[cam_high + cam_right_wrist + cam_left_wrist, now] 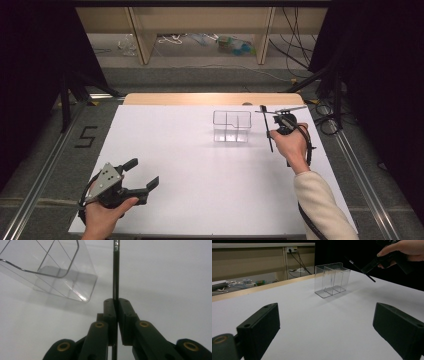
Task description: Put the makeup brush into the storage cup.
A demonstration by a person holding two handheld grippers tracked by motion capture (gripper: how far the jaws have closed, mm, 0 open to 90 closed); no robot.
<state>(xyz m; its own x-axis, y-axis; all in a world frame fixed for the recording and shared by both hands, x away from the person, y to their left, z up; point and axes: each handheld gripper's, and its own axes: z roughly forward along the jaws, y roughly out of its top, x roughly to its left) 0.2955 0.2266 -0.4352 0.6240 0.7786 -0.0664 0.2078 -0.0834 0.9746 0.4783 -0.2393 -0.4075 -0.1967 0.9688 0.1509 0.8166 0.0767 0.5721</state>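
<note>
1. White desk [200, 165] with a light wooden strip along the far edge, set in a dim room.
2. Beyond the far edge: grey floor, wooden legs of a frame, loose cables [295, 37] and a few small things lying about.
3. To the left of the desk on the floor, a black mark like the number five [86, 136].
4. Far right on the desk: a clear box [232, 126] with thin walls inside that split it into parts, standing upright.
5. Hard to count the parts of the clear box, since the walls are see-through.
6. Small things on the far floor too blurry to name.
7. Right arm cut off at the bottom of the high view, in a cream sleeve [322, 207].
8. Left hand-held gripper [145, 176] at the near left, low over the desk, jaws spread wide, nothing between them, touching nothing.
9. Right hand-held gripper [270, 125] at the far right, jaws squeezed tight on a thin black stick [115, 277].
10. Thin black stick just to the right of the clear box, close by but not touching it, held up off the desk.
11. In the right gripper view, the stick running straight up from between the jaws, with its top end cut off by the edge.
</note>
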